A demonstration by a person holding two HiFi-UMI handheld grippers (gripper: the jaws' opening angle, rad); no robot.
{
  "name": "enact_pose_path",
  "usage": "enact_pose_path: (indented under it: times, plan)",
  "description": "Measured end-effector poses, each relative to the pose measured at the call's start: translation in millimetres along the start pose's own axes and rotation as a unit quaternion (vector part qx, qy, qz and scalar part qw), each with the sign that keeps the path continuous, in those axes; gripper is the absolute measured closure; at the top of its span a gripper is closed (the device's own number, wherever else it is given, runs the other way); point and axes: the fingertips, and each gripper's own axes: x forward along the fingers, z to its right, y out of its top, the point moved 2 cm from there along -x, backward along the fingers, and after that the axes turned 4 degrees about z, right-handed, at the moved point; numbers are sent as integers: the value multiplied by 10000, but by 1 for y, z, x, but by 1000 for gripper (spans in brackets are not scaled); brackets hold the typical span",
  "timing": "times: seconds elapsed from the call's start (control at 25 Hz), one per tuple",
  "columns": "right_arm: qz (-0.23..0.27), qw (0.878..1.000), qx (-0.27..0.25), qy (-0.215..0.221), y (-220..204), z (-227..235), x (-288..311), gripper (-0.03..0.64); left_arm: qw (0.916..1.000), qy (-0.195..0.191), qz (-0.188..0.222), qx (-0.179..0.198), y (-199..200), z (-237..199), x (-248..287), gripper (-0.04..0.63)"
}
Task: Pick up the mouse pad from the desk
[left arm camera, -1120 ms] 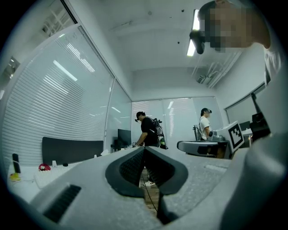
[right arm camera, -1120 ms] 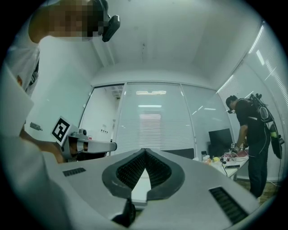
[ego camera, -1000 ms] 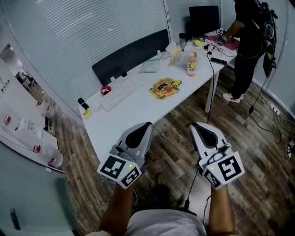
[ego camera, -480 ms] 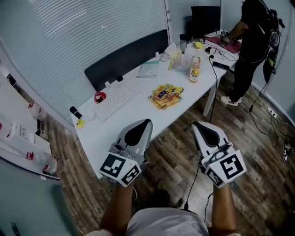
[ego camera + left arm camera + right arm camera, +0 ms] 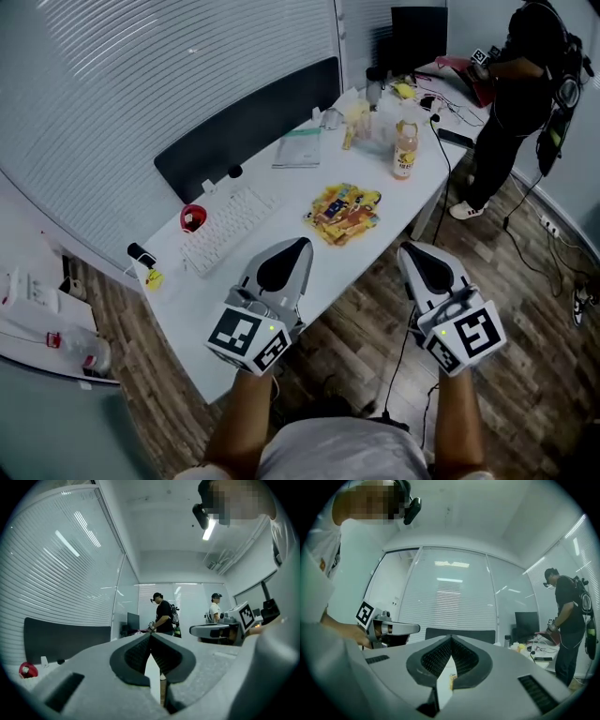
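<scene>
both grippers are closed tight with nothing between the jaws; the left gripper (image 5: 291,258) and the right gripper (image 5: 419,261) are held side by side at the near side of the desk (image 5: 281,234). i take the mouse pad (image 5: 246,122) to be the long dark sheet at the desk's far edge, by the ribbed glass wall; flat or propped up, i cannot tell. it lies ahead and to the left of both grippers, beyond the keyboard (image 5: 225,228), its long axis following that far edge. the left gripper is nearer, so the reach across looks like its job.
</scene>
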Motion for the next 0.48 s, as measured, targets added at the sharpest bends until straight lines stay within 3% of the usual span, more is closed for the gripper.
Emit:
enact_pose_path:
  times: [0.48]
  plan:
    - [-391,9991,-52,-161,-26,15,55,604,9998,-85,-42,-191,-25,-60,27,580]
